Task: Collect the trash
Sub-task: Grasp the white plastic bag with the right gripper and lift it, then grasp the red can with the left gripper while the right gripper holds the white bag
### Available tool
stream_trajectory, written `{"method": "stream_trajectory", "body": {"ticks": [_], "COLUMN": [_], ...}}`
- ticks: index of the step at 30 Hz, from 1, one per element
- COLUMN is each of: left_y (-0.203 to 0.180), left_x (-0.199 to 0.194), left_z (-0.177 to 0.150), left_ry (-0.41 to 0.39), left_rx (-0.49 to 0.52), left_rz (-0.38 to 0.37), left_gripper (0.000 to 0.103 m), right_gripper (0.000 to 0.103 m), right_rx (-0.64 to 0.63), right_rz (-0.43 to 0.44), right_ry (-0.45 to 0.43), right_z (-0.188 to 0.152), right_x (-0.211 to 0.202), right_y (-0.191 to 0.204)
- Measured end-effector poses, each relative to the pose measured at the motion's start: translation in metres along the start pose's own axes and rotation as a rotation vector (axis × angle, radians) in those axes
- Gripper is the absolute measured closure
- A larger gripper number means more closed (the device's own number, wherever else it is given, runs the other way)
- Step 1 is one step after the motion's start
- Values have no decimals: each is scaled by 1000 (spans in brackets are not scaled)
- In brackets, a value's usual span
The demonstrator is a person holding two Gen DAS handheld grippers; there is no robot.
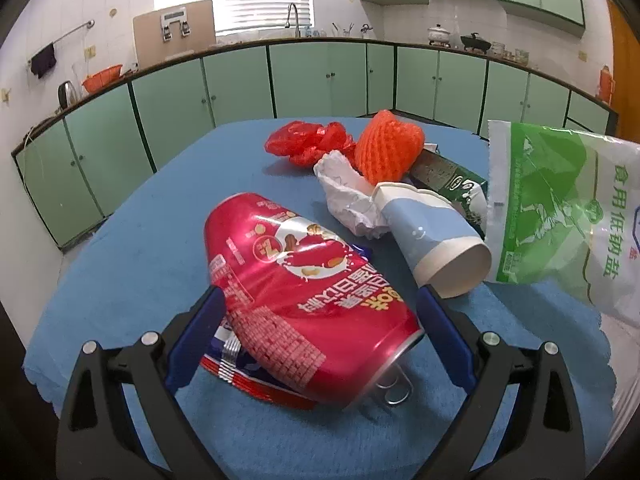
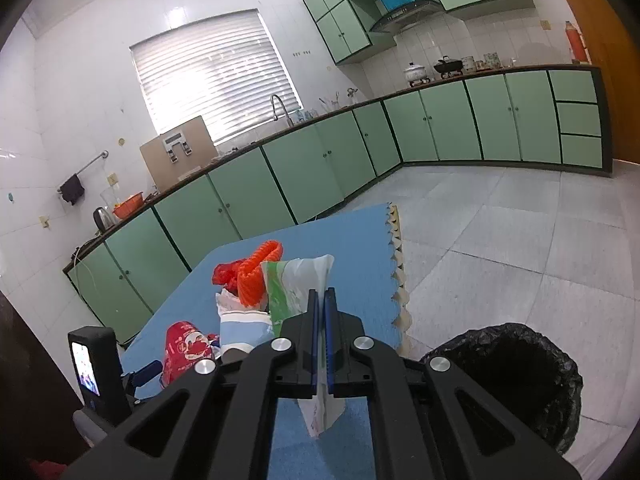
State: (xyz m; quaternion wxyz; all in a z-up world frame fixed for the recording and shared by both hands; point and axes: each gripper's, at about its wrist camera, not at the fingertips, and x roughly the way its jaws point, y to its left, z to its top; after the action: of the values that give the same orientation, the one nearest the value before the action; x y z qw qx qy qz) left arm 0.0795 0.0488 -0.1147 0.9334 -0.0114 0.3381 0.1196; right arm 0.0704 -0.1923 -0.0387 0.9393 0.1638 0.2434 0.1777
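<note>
Left wrist view: low, close over blue mat (image 1: 120,280), facing green cabinets (image 1: 320,76). Right wrist view: higher, tilted, farther right, above bin (image 2: 516,376). Shared: mat, red can (image 1: 296,300), cabinets.

The can (image 1: 304,296) lies on the mat (image 1: 132,280), cup (image 1: 436,240) to its right.

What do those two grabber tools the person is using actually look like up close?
Both look alike. The left gripper and the right gripper each have a matte black frame of angular link arms with cut-out slots, joined by round silver bolts. Each has two flat fingers lined with blue pads. No cables or sleeves show here. Seen from the right one, the left tool carries a small black box with a lit screen.
</note>
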Motion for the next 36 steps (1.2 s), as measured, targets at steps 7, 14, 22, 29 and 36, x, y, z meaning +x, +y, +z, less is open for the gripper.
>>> {"method": "stream_trajectory", "body": {"ticks": [7,14,22,29,36], "left_y": [6,10,23,42,43], "left_x": [-2,-12,-24,-29,-13], "left_z": [-1,0,-8,-16,-28], "left_ry": [-11,-22,-5,40,118], "left_rx": [-42,-51,-41,-89,-64], "left_rz": [-48,-112,-129,-59,-21], "left_gripper": [36,63,66,40,23], "right_gripper": [100,100,100,100,100], "right_rx": [12,24,27,33,40], "right_rz": [4,-5,-39,-35,-29], "right_ry": [7,20,42,59,69], "right_z": [-2,-5,-11,-16,-18], "right_x": [3,3,-1,1,3], "right_y": [-4,-5,-11,-11,-15]}}
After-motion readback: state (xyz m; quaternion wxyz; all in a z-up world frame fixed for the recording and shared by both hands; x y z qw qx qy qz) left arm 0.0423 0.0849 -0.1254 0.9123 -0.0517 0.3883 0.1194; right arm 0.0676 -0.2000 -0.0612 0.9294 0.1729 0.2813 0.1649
